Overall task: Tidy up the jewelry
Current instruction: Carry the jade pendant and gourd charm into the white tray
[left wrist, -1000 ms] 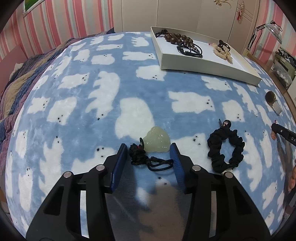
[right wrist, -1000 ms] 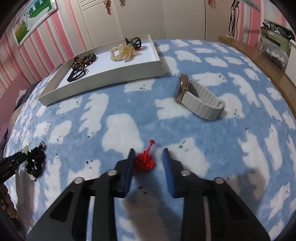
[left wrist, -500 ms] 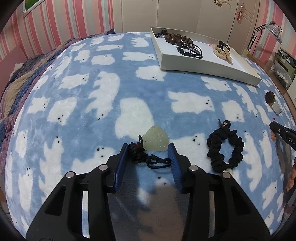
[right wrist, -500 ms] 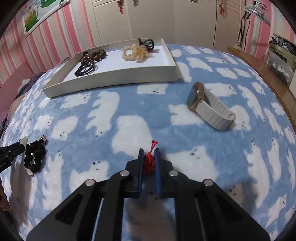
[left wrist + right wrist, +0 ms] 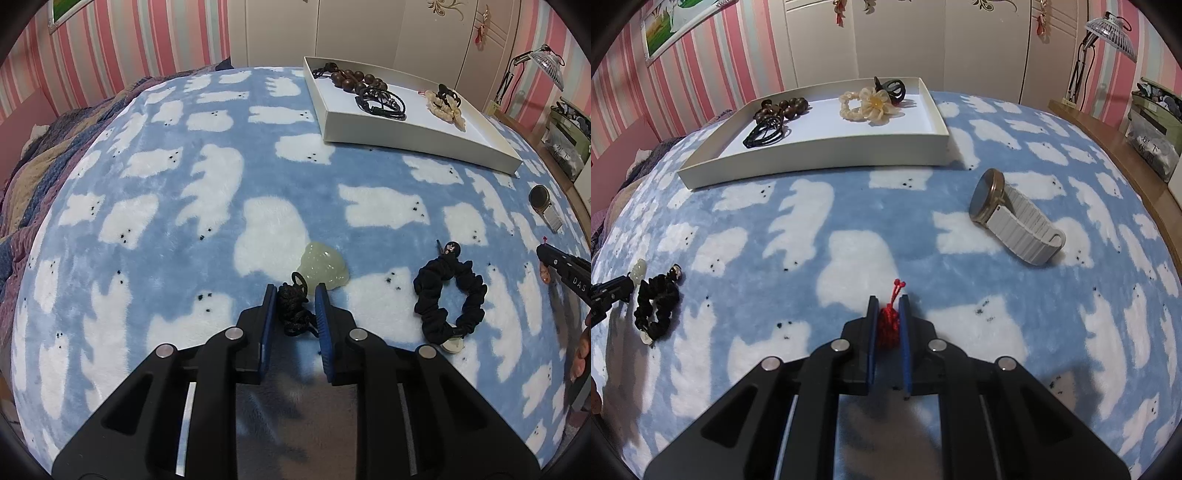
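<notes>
Tray [image 5: 820,158] already holds wooden bead bracelet [image 5: 783,107], black cord bracelet [image 5: 764,134], flower scrunchie [image 5: 866,105], dark hair clip [image 5: 892,88].

Left claw [image 5: 295,308] clamped on jade pendant's [image 5: 325,269] black cord [image 5: 293,310].

Right claw [image 5: 888,319] clamped on red knotted cord [image 5: 888,321].

Black scrunchie [image 5: 448,295], watch [image 5: 1012,218] lie loose on bed blanket [image 5: 184,240].

Judgement: roughly half done.

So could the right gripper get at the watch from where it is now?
Probably not yet: the right gripper has its jaws shut on the red cord bundle. Otherwise the way looks free, only bare blanket lies between it and the watch, ahead to its right.
</notes>
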{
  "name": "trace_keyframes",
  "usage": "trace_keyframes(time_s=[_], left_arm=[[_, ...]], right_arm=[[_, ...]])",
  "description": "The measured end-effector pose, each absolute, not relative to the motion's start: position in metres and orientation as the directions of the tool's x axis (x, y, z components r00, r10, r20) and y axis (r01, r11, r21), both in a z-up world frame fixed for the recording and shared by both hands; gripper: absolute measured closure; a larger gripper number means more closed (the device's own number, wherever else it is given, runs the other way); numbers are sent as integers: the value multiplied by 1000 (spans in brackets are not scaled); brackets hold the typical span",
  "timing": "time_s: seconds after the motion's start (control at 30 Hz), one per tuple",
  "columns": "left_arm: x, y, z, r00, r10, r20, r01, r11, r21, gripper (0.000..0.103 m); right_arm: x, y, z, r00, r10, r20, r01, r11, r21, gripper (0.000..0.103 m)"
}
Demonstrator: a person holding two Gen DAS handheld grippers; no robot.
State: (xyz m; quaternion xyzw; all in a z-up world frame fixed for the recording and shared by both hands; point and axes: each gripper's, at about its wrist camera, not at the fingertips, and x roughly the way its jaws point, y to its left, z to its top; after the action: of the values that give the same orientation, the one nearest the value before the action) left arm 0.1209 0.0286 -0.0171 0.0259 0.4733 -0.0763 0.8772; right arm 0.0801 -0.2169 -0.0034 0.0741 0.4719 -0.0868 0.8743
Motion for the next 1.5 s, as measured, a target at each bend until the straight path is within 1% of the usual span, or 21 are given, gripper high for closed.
trace_keyframes(time_s=[0.17,0.67,0.9,1.23,1.37,1.5], left_arm=[[120,26,-16,550,-95,-829,154,988,-10,88],[119,24,-9,568,-60,-821,129,991,17,89],[122,19,8,579,-57,-813,126,992,21,90],[149,-9,69,627,-115,-770,175,984,-4,90],[177,-31,94,627,-177,-759,218,975,-47,89],[208,-54,103,617,-207,-759,243,968,-66,90]], right_arm=[[81,-216,-3,539,-80,-838,216,975,46,92],[79,-214,4,558,-68,-827,190,981,48,93],[87,-211,23,583,-65,-810,170,985,43,93],[119,-211,80,670,-56,-740,123,992,37,93],[146,-213,100,697,-35,-717,100,994,49,93],[175,-216,109,703,-17,-711,86,994,62,93]])
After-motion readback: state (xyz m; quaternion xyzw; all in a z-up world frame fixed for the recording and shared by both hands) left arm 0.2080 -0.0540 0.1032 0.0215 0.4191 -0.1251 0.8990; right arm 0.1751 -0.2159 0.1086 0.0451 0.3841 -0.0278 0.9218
